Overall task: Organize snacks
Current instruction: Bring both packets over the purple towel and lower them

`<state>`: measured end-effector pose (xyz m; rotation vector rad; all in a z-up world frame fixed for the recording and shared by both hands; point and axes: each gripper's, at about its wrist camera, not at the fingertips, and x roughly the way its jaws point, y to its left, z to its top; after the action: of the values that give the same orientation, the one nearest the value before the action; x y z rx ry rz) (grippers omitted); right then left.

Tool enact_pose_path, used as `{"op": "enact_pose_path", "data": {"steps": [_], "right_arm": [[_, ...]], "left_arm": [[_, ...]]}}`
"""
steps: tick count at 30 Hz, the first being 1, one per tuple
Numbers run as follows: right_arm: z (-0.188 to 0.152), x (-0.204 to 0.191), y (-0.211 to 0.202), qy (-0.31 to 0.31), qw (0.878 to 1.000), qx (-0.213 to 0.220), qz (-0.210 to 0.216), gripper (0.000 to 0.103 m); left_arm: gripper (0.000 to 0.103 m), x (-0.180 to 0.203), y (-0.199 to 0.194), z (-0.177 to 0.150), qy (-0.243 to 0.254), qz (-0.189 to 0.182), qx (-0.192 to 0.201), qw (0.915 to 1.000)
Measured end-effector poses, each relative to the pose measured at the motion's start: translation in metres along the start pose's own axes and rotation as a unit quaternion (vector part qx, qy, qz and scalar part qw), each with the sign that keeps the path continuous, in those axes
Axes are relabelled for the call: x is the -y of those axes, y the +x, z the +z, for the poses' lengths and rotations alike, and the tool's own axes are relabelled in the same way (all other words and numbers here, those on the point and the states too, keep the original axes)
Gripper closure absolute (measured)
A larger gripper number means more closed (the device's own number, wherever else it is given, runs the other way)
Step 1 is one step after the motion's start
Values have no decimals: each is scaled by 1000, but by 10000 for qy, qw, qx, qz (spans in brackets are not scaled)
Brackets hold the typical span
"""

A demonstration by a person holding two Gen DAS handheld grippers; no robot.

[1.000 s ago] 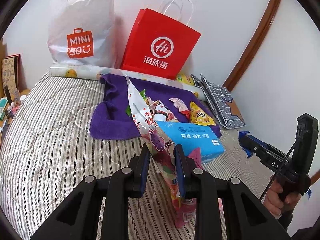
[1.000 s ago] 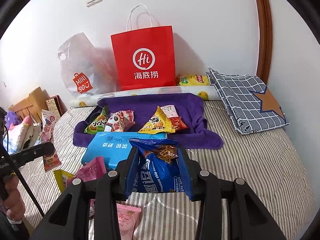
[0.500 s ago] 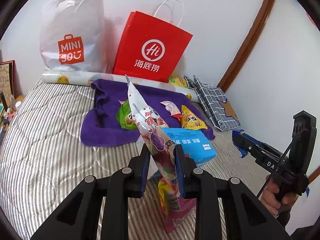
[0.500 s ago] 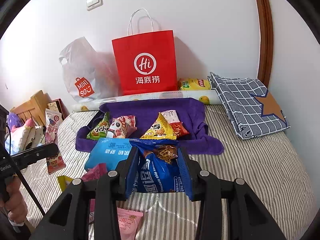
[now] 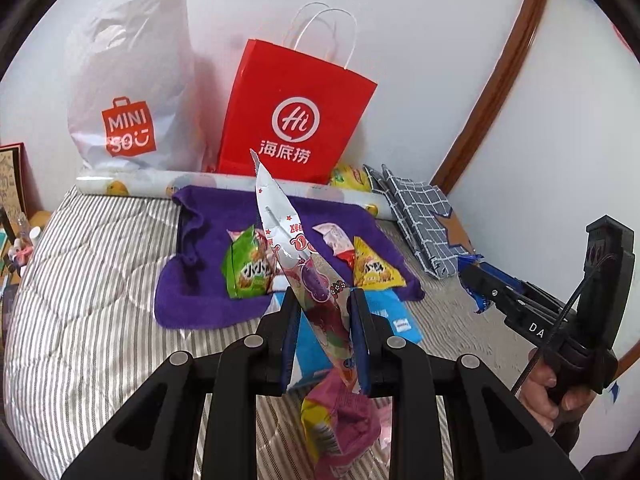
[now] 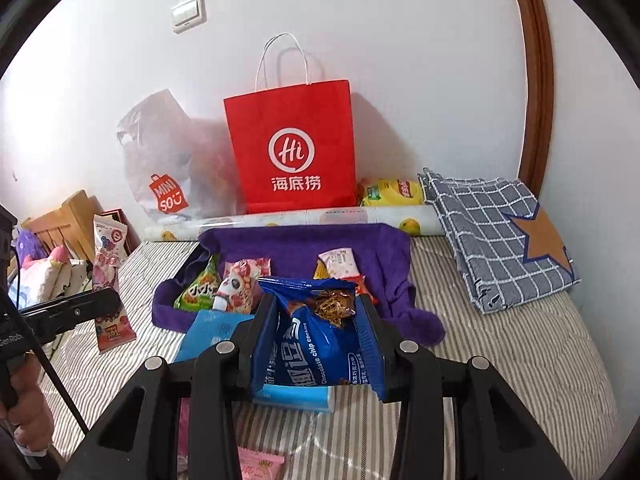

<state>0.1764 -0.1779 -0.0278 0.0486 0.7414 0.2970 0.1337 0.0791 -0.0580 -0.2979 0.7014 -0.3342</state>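
Note:
My left gripper (image 5: 325, 300) is shut on a tall white and pink candy packet (image 5: 298, 256), held upright above the bed; it also shows in the right wrist view (image 6: 109, 280). My right gripper (image 6: 318, 320) is shut on a blue chocolate chip cookie bag (image 6: 316, 336), held above a light blue box (image 6: 212, 332). A purple towel (image 5: 200, 280) on the striped bed carries a green snack bag (image 5: 250, 268), a yellow snack bag (image 5: 374, 270) and a small pink and white packet (image 5: 334, 236). The towel shows in the right wrist view (image 6: 304, 244) too.
A red paper bag (image 6: 292, 152) and a white MINISO plastic bag (image 5: 128, 92) stand against the wall behind a rolled mat (image 6: 304, 216). A folded checked cloth (image 6: 500, 236) lies at the right. Loose pink packets (image 6: 260, 462) lie on the striped bed (image 5: 80, 300) near me.
Both grippers have moved forward toward the purple towel with their packets still held. The left one has also turned a little, bringing the green bag into view.

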Motion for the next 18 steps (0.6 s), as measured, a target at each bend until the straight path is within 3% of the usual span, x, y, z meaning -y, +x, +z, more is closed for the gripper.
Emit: {"op": "enact_pose_path", "data": {"steps": [18], "right_arm": [[34,15,0,151,9998,123,-39,65]], "left_arm": [[79,18,5,31,147,8,87,9999]]}}
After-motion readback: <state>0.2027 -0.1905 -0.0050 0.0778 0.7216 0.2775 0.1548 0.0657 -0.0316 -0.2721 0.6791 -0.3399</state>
